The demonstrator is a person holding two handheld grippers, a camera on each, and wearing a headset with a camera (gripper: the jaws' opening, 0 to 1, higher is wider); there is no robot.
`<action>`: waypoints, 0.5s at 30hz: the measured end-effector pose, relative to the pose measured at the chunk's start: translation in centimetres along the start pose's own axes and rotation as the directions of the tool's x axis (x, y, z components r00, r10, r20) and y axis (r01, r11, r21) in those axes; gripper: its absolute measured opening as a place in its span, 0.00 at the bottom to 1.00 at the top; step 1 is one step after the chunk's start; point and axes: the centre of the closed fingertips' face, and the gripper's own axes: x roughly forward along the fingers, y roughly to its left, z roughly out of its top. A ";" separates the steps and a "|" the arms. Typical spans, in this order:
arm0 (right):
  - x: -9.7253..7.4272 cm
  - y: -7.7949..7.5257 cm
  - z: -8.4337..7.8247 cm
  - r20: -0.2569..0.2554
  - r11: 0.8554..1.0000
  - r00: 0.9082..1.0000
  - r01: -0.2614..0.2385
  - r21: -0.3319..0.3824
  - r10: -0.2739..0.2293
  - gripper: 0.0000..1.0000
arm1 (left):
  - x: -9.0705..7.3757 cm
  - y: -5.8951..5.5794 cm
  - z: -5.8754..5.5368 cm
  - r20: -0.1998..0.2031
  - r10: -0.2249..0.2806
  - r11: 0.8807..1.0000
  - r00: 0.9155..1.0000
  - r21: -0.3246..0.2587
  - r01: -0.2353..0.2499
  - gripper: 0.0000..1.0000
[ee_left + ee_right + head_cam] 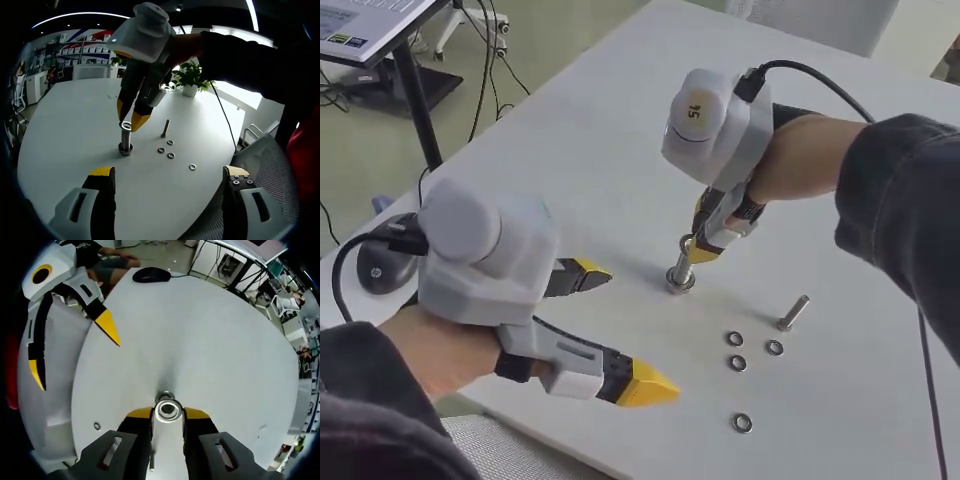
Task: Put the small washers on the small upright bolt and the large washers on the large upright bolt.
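The large upright bolt [680,268] stands mid-table with a wider ring at its foot [125,147]. My right gripper [698,252] hangs over the bolt's top, shut on a large washer [167,410] that is level with the tip [126,126]. The small bolt [793,312] stands to the right [165,128]. Several small washers [738,363] lie loose near it [171,155], and one [743,423] lies nearer the table's front edge. My left gripper [625,328] is wide open with nothing in it, low at the left [168,174], apart from both bolts.
A black mouse [380,265] sits at the white table's left edge [150,274]. A laptop on a stand [360,25] is beyond the table's far left. A potted plant [189,80] stands at the far end, and a mesh chair [260,150] beside the table.
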 end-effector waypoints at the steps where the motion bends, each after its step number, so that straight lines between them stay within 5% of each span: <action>1: 0.1 0.0 0.0 -0.001 1.000 1.000 -0.001 0.000 0.001 0.23 | 0.0 0.0 0.0 0.001 0.001 1.000 1.000 0.001 -0.001 0.89; 15: 0.9 -0.1 -0.1 -0.012 1.000 1.000 -0.016 0.006 0.016 0.23 | -0.2 0.7 0.1 0.005 0.013 1.000 1.000 0.003 -0.013 0.89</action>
